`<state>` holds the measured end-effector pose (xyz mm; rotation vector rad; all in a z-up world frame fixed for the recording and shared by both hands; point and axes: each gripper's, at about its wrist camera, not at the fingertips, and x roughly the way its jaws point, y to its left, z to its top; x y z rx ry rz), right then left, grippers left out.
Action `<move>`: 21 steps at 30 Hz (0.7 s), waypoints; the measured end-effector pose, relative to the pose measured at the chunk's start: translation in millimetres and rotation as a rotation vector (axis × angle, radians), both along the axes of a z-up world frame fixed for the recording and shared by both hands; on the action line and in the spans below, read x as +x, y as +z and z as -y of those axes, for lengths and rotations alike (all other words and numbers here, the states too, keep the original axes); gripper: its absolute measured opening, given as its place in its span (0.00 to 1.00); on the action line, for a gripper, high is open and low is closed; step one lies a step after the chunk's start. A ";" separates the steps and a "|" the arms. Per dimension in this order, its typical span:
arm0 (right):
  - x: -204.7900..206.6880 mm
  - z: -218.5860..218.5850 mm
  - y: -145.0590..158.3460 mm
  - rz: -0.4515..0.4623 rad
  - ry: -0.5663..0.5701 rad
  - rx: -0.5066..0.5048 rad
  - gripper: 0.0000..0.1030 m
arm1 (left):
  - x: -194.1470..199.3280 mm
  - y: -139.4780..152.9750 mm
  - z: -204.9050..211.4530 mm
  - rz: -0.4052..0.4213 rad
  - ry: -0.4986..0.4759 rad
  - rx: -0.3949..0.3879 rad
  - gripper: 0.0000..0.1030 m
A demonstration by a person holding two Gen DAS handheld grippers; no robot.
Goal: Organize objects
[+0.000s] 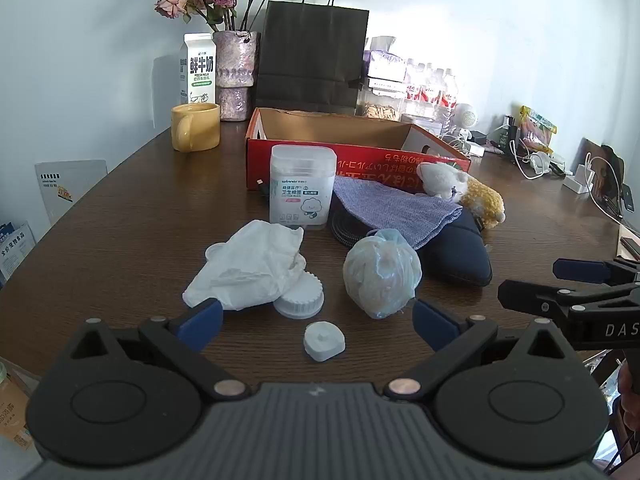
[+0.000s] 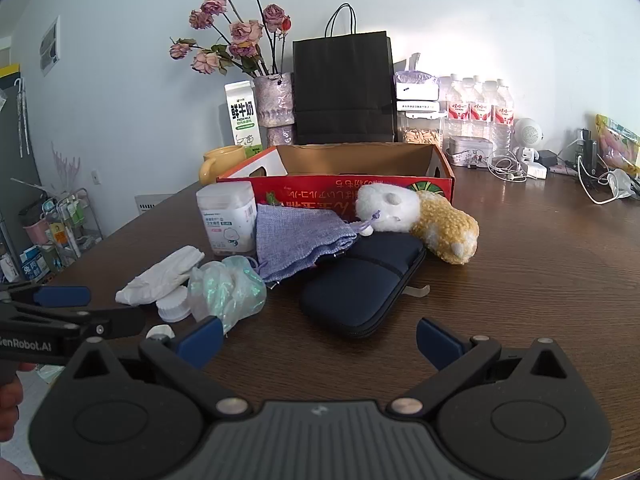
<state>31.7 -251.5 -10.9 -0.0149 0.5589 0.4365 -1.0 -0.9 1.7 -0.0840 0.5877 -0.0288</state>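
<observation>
My left hand-held gripper [image 1: 316, 320] is spread wide and grasps nothing; my right hand-held gripper [image 2: 320, 338] is just as wide and empty. Both hover low over the near edge of the desk [image 1: 120, 220], with the clutter ahead and the open red box [image 1: 360, 152] behind it, so I judge nothing has been put away yet.

What worries me most is the crowding. The tissue [image 1: 248, 268] lies draped over the white cap [image 1: 299, 300], so a grab at either could drag the other along. The small white piece [image 1: 324, 340] is low and flat, and I think the fingers could skid over it or flick it off the edge. The plastic bag [image 1: 380, 276] is soft and may slip out of a light pinch. The pouch [image 2: 296, 240] rests partly on the dark case [image 2: 360, 288], so lifting the case would tip it off.

The small piece lies between my left fingers, the bag just beyond the right one. On the right, the case lies straight ahead, near the fingertips; the plush toy [image 2: 420, 220] sits behind it against the box.
</observation>
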 end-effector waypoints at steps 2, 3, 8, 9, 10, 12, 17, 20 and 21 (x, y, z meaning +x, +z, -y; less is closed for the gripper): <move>0.2 0.1 -0.1 0.000 0.000 -0.001 1.00 | 0.1 0.1 -0.3 0.000 -0.001 -0.001 1.00; 0.1 0.1 0.1 0.000 0.000 -0.001 1.00 | 0.0 0.1 -0.5 0.000 -0.001 -0.001 1.00; 0.6 0.2 0.0 0.000 0.001 -0.001 1.00 | -3.8 0.6 -1.8 0.002 -0.001 -0.003 1.00; 0.4 0.1 0.3 0.000 0.001 -0.001 1.00 | -3.9 0.7 -1.8 0.003 -0.001 -0.004 1.00; 0.8 0.3 0.1 0.000 0.001 0.000 1.00 | -4.3 1.1 -2.1 0.005 -0.001 -0.006 1.00; 0.9 0.3 0.2 0.000 0.001 0.000 1.00 | -5.2 2.0 -2.6 0.006 -0.001 -0.006 1.00; -1.5 -1.1 2.6 0.002 0.003 0.000 1.00 | -5.8 2.4 -3.1 0.006 0.000 -0.007 1.00; -2.9 -0.6 5.2 0.002 0.002 0.000 1.00 | -5.8 2.6 -3.1 0.006 0.000 -0.007 1.00; -2.5 -0.4 4.6 0.003 0.002 0.001 1.00 | -6.1 2.8 -3.1 0.006 0.000 -0.007 1.00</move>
